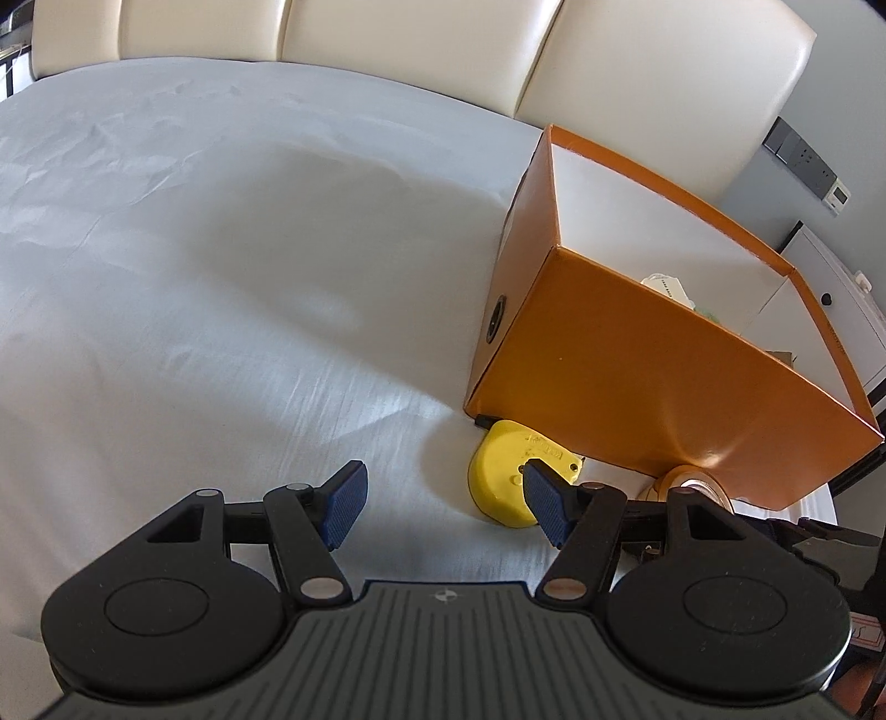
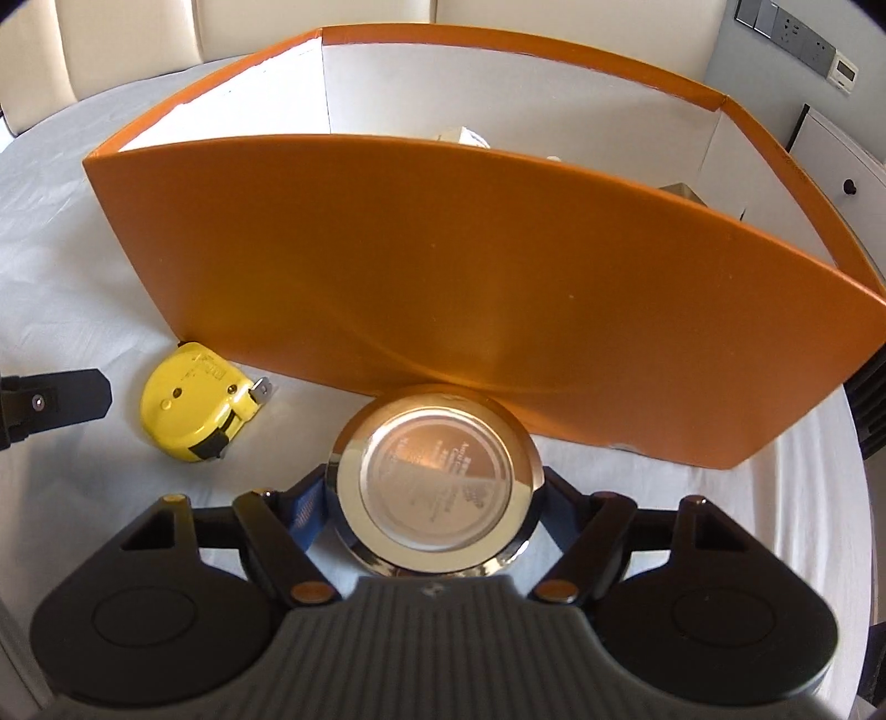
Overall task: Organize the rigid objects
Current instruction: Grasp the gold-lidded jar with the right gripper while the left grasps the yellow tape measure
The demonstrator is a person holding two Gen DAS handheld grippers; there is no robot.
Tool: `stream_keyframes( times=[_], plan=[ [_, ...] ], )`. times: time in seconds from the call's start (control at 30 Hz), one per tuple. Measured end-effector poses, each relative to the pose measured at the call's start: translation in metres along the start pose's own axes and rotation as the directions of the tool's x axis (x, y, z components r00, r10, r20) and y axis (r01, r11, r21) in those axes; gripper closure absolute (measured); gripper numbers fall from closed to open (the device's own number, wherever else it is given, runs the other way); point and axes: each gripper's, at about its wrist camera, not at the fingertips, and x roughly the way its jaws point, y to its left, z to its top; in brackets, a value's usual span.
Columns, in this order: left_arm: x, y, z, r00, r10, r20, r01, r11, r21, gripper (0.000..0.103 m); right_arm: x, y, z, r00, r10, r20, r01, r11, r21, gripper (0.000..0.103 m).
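Right gripper straddled a round metal tin, blue pads against the tin's left and right sides as far as the right wrist view showed, so it read as pinching the tin. The tin sat just in front of the orange box, at or near its front wall; couldn't tell if they touched.

Left gripper was spread, nothing between the pads, hovering over bare sheet. Its right pad overlapped the yellow tape measure in that view, but contact couldn't be confirmed.

The tape measure lay on its side on the white bed sheet, just off the box's near-left corner, hook end toward the tin. In the right wrist view it was left of the tin, clearly apart.

The box stood open-topped on the sheet, white inside, with a few pale items low in it, too hidden to identify. Cream padded headboard ran along the far edge of the bed.
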Motion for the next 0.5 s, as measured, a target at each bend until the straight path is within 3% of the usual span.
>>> stream_keyframes(
  times=[0.13,0.2,0.27,0.5],
  plan=[
    [0.000,-0.001,-0.001,1.000,-0.020,0.015,0.020,1.000,-0.001,0.025,-0.002,-0.007,-0.002,1.000,0.030,0.001,-0.030,1.000,0.004,0.028],
    [-0.004,-0.003,-0.001,0.998,-0.048,0.047,0.048,0.999,0.014,0.015,-0.003,-0.009,-0.002,0.999,0.040,-0.002,-0.040,0.999,0.005,0.028],
    [-0.007,-0.008,-0.001,0.996,-0.069,0.063,0.067,0.997,0.036,0.015,-0.003,-0.012,-0.001,0.999,0.046,-0.004,-0.046,0.999,0.007,0.028],
    [0.007,-0.030,-0.001,0.998,-0.053,0.036,0.048,0.991,0.123,0.013,-0.002,-0.022,-0.003,0.997,0.074,-0.007,-0.073,0.997,0.029,0.028]
  ],
)
